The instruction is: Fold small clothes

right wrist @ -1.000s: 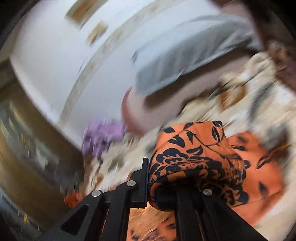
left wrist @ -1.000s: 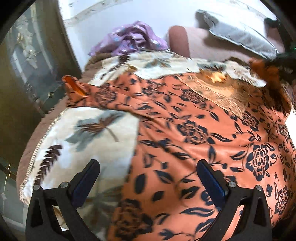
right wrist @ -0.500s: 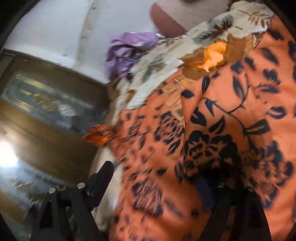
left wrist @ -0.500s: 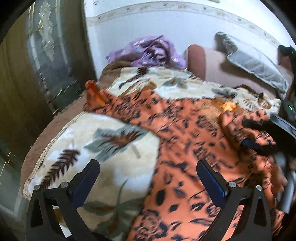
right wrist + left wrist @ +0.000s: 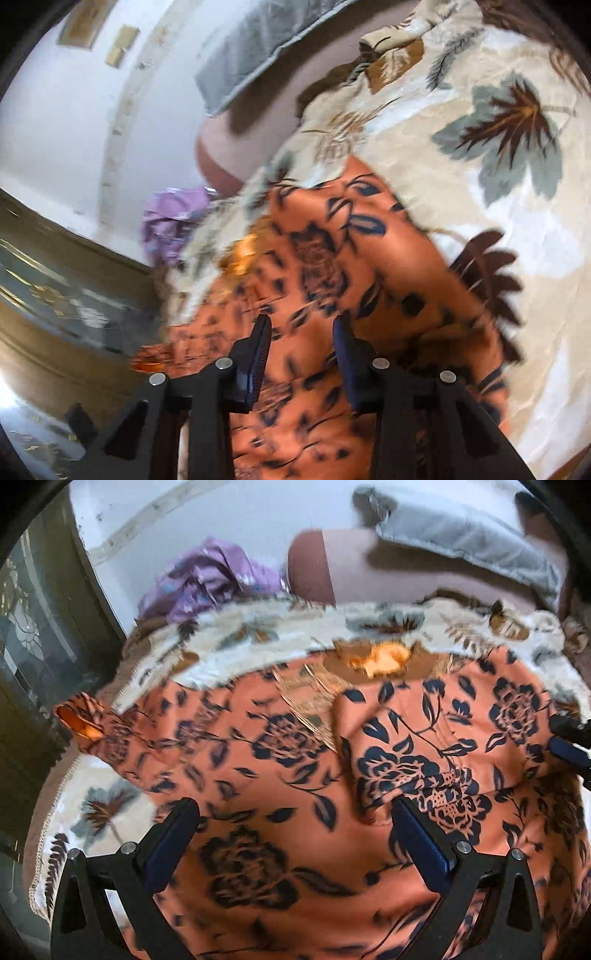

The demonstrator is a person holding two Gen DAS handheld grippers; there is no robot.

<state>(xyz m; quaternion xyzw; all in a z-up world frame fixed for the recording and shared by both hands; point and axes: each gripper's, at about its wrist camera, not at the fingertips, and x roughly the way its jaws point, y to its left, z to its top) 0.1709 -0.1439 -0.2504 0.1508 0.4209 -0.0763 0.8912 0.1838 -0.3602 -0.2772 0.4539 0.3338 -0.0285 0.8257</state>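
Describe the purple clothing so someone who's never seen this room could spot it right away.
Start at the bed covered by the cream leaf-print blanket, with the orange floral garment spread on it. Look to the blanket's far end by the white wall, beside the pink bolster. There sits the purple clothing, a crumpled shiny lilac heap, the only purple thing and the only garment not laid flat.

Bright soft daylight, motion blur across both views, heaviest in the right wrist view; fisheye bending, dark rounded corners, white glare lower left

An orange garment [image 5: 314, 782] with dark navy flowers lies spread on the bed, one side folded over.
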